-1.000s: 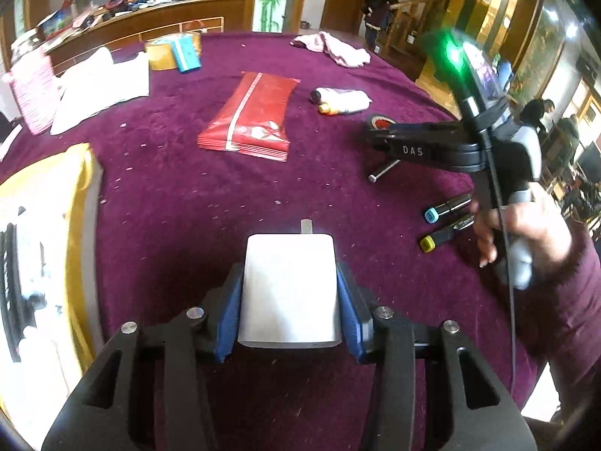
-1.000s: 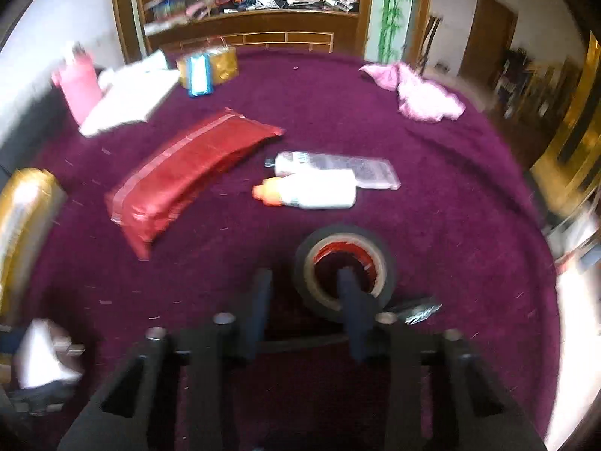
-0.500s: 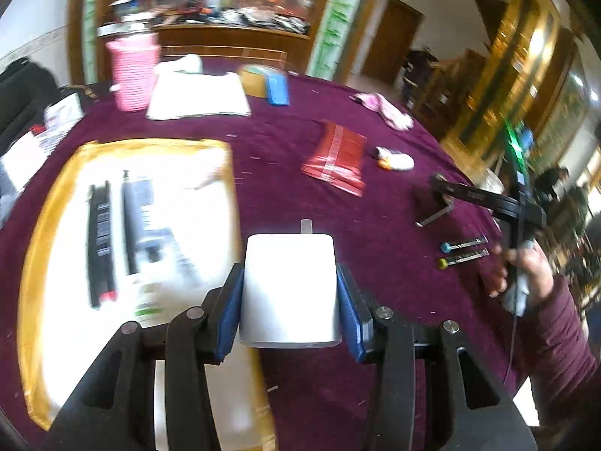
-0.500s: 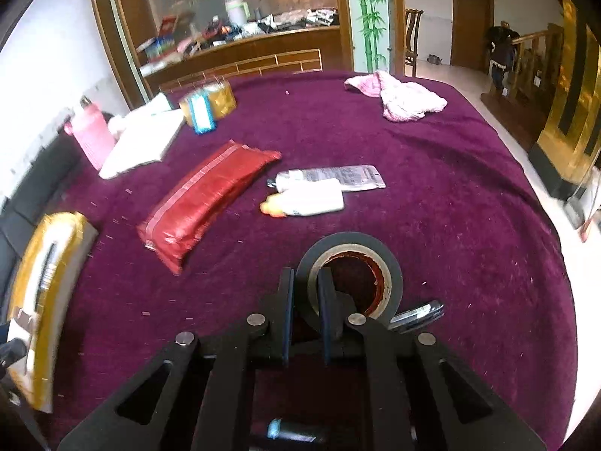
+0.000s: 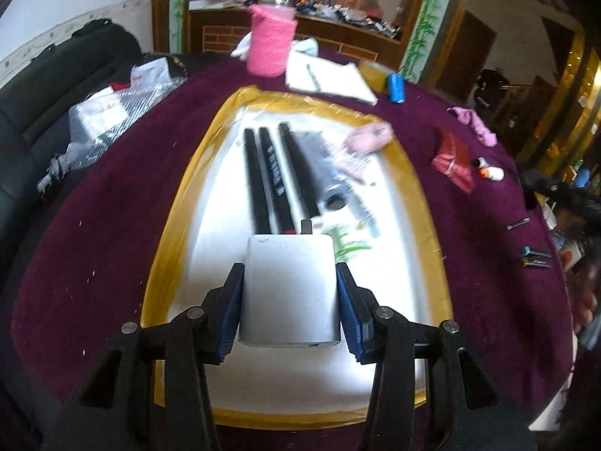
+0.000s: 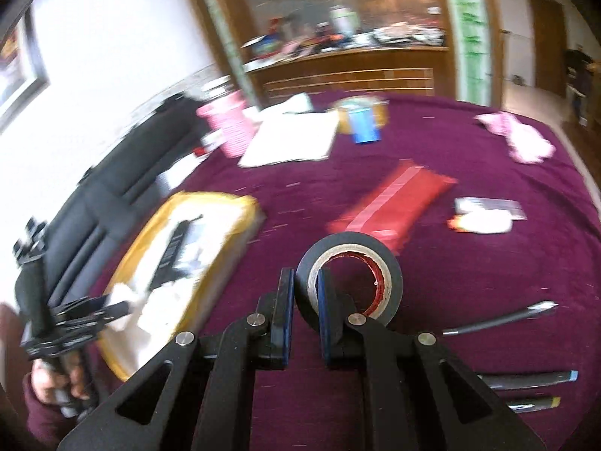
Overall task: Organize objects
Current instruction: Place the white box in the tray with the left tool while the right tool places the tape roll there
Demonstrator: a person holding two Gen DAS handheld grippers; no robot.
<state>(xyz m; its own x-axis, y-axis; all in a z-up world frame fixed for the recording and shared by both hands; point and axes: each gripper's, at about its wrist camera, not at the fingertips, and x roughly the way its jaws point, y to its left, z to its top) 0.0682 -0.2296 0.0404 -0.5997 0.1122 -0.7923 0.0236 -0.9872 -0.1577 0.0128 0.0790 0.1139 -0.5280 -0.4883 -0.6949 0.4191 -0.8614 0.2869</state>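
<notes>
My left gripper is shut on a white charger block, held over the near half of a gold-rimmed white tray. In the tray lie three black sticks, a dark tube and a pink item. My right gripper is shut on the rim of a black tape roll with a red core, one finger inside the ring and one outside, lifted above the purple cloth. The right wrist view also shows the tray at left and the left gripper in a hand.
On the purple tablecloth lie a red packet, a white bottle, a pink cloth, two markers, a metal-tipped pen, white paper and a pink cup. A black bag sits at the left.
The left gripper carried the charger leftward from the bare cloth to over the tray. The right gripper closed on the tape roll and lifted it, swinging left.
</notes>
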